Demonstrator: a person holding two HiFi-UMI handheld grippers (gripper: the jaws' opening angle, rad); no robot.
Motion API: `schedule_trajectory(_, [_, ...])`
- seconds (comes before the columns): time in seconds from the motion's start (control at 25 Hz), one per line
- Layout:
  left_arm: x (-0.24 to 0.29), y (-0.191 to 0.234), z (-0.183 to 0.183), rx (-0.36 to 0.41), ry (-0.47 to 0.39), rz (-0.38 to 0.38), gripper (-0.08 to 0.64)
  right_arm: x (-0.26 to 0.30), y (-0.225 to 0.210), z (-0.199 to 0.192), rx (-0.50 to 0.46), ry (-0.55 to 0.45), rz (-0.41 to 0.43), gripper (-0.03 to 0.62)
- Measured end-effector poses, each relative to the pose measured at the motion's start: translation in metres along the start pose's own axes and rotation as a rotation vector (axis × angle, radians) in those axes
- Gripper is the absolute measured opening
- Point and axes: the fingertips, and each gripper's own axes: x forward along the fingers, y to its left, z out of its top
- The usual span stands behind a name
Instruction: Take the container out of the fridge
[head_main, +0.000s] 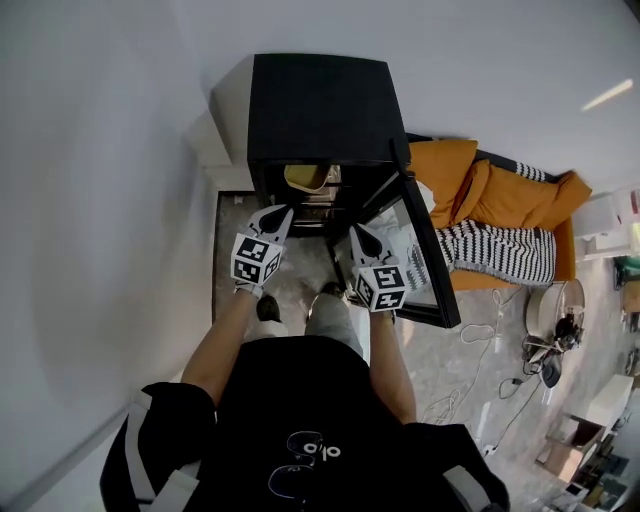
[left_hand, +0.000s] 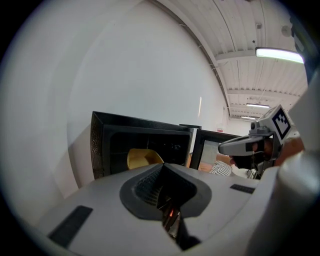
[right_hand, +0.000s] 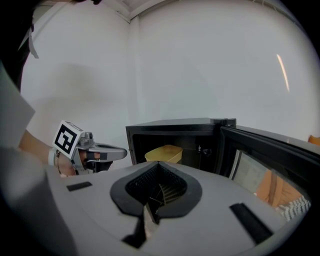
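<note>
A small black fridge (head_main: 320, 105) stands on the floor against the wall, its door (head_main: 425, 255) swung open to the right. Inside, on the upper shelf, sits a yellow container (head_main: 305, 178), also visible in the left gripper view (left_hand: 142, 157) and the right gripper view (right_hand: 164, 152). My left gripper (head_main: 283, 212) (left_hand: 162, 167) is shut and empty, just in front of the fridge opening on its left side. My right gripper (head_main: 354, 232) (right_hand: 159, 165) is also shut and empty, in front of the opening next to the door. Neither touches the container.
An orange sofa (head_main: 500, 190) with a striped blanket (head_main: 500, 255) lies behind the open door. Cables (head_main: 480, 350) trail over the floor at the right, near a round stool (head_main: 560, 305). A white wall (head_main: 100, 200) runs along the left. The person's feet stand before the fridge.
</note>
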Motion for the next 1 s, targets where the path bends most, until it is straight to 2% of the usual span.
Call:
schedule_trajectory(0.32, [0.018,0.021,-0.011,-0.003,-0.028,0.050,0.008,0.027,0.001,-0.018,0.034,-0.002,0.012,0.008])
schedule_trajectory(0.52, [0.035,0.024,-0.018,-0.003,-0.038,0.051,0.012,0.049,0.003,-0.025,0.045,-0.024,0.009,0.008])
schedule_trajectory(0.76, [0.051,0.030,-0.022,0.008,-0.042,0.069,0.127,0.059,0.002,-0.035,0.048,-0.029,-0.008,0.008])
schedule_trajectory(1.0, [0.069,0.026,-0.035,0.017,-0.042,0.029,0.291,0.063,-0.003,-0.045,0.057,-0.027,-0.028,0.008])
